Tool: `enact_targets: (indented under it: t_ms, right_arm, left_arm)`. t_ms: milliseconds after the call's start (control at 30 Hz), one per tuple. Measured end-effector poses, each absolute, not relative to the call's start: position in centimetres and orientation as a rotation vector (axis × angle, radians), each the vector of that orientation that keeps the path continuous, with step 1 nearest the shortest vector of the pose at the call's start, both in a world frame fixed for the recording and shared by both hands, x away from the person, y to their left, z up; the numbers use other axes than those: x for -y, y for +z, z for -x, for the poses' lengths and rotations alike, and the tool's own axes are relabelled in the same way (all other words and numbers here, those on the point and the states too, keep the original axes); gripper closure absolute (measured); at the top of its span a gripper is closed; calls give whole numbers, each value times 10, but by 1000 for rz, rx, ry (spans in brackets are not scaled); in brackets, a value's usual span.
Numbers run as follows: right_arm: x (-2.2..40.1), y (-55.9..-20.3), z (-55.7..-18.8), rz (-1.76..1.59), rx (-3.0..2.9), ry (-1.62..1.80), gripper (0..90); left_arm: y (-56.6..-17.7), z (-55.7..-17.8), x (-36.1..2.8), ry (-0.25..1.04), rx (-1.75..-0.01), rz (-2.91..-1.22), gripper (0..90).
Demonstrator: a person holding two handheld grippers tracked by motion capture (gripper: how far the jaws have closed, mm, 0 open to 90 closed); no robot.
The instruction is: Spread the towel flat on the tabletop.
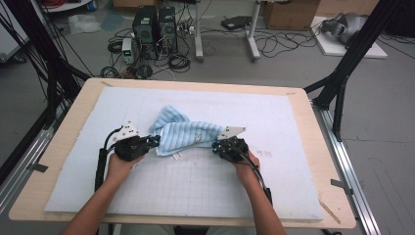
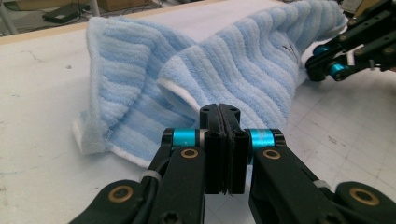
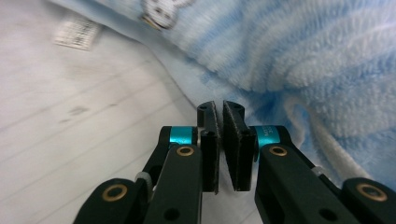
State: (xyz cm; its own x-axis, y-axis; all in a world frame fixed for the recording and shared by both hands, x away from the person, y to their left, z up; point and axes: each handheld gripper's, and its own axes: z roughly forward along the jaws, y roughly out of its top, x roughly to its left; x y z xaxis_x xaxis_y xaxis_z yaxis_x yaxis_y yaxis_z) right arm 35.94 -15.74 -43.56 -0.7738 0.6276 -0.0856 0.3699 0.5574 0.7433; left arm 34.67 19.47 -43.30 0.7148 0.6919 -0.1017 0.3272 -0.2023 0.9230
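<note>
Below the camera, a wooden table (image 1: 58, 147) with rounded corners carries a pale foam mat (image 1: 195, 191), faintly gridded and scuffed, that covers nearly all of its top and leaves a narrow wood border. Near the middle of the mat lies a light blue towel (image 1: 183, 133), ribbed terry with white stripes and a white hem, bunched into a loose hump with one fold rising toward the far side. A small white label (image 3: 77, 32) hangs at the towel's near edge, close to a little printed figure.

At the towel's left end sits the left gripper (image 1: 155, 142), black with blue collars; its jaws are pressed flat together at the hem, though whether cloth is caught between them is hard to tell. At the towel's right end sits the right gripper (image 1: 215, 146); its jaws are all but closed, a thin slit between the pads, tips at the towel's edge.

Nearer the person than the towel, the mat lies bare. Beyond the table, computer towers (image 1: 155, 29), cables and cardboard boxes stand on the floor.
</note>
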Motion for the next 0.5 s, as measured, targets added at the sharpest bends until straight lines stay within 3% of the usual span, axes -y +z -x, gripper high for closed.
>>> enact_targets:
  t_ms: [500]
  right_arm:
    - [194, -417, -301, -735, -2465, 1271, 849]
  left_arm:
    - [-426, -339, -200, 378, -776, -1743, 873]
